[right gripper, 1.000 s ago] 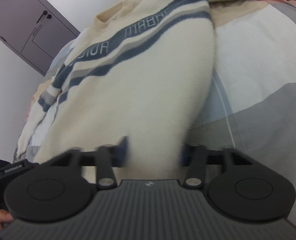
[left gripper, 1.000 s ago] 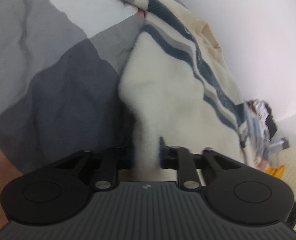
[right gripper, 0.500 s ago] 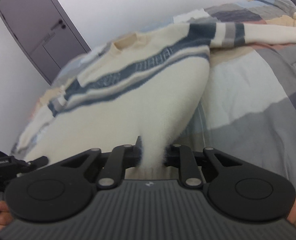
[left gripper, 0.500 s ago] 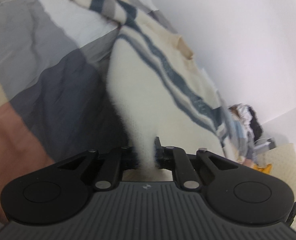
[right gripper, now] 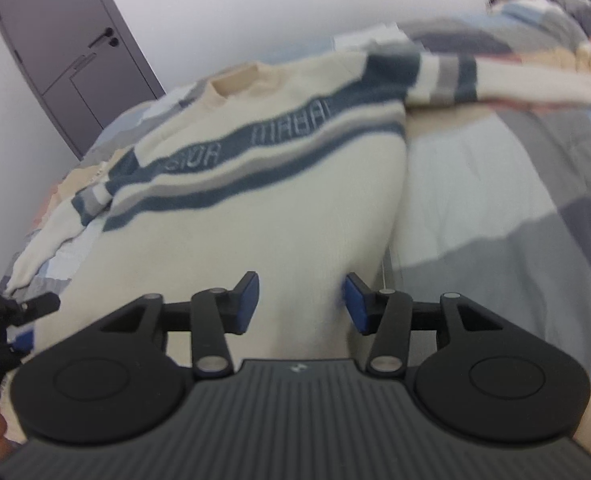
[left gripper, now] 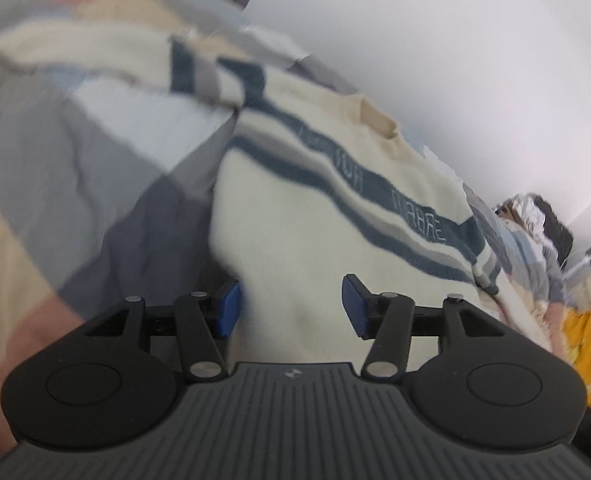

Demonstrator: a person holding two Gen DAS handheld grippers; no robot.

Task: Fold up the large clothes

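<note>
Both hand-held grippers (left gripper: pixel 291 306) (right gripper: pixel 300 302) just opened, astride cream sweater (right gripper: pixel 287 216).

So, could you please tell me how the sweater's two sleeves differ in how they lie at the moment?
The right-hand sleeve of the cream knitted sweater with blue and grey stripes stretches out straight, almost level, across the grey patchwork bedspread. The left-hand sleeve angles downward beside the body and looks shorter and more crumpled. Both are cream with blue and grey bands near the shoulder.
</note>
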